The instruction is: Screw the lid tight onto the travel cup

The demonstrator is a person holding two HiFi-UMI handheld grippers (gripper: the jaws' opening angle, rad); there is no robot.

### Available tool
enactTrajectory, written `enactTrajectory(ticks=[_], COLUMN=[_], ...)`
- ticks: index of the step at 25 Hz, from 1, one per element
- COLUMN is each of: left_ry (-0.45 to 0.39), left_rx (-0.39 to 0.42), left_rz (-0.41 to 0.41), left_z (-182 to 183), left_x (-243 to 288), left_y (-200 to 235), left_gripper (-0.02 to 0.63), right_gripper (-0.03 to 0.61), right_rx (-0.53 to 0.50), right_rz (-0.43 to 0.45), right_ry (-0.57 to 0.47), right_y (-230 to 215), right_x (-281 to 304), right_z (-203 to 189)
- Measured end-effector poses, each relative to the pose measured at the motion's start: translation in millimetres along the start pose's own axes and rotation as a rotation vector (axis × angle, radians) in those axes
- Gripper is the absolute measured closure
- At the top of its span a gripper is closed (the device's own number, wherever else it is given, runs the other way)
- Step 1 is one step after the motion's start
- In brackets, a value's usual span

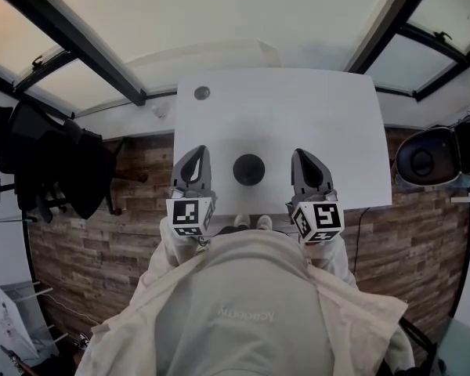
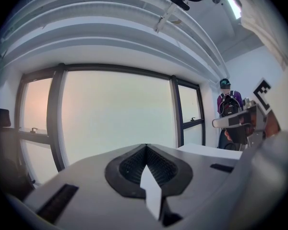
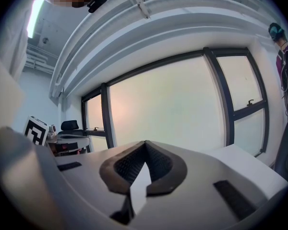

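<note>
In the head view a dark round travel cup (image 1: 248, 169), seen from straight above, stands on the white table (image 1: 329, 116) near its front edge. I cannot tell whether its lid is on. A small grey round thing (image 1: 202, 92) lies at the table's far left. My left gripper (image 1: 196, 153) hovers just left of the cup and my right gripper (image 1: 301, 157) just right of it, neither touching it. Both are shut with nothing between the pads. The left gripper (image 2: 146, 147) and right gripper (image 3: 145, 143) point level towards the windows in their own views, and the cup is out of sight there.
A black office chair draped with dark clothes (image 1: 55, 163) stands left of the table. Dark equipment (image 1: 431, 159) sits to its right. The floor (image 1: 141, 210) is wood plank. A person (image 2: 229, 102) stands in the background beyond the marker cube (image 2: 261, 92) of the right gripper.
</note>
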State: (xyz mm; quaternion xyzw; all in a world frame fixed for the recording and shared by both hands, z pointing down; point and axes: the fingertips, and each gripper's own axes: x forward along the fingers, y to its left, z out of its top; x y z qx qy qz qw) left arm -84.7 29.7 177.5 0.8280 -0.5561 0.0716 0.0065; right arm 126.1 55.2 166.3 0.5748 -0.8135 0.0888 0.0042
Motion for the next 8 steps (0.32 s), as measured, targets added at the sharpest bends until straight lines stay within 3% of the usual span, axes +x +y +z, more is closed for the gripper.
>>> enactTrajectory(ticks=[8], left_ry=[0.012], left_rx=[0.015], left_rz=[0.001], left_z=[-3.5], left_x=[2.0], left_y=[-0.6], left_gripper=[0.606], right_gripper=[0.558], right_rx=[0.007], right_rz=[-0.002], right_ry=[0.008], right_y=[-1.9], right_x=[1.6], right_z=[-3.5])
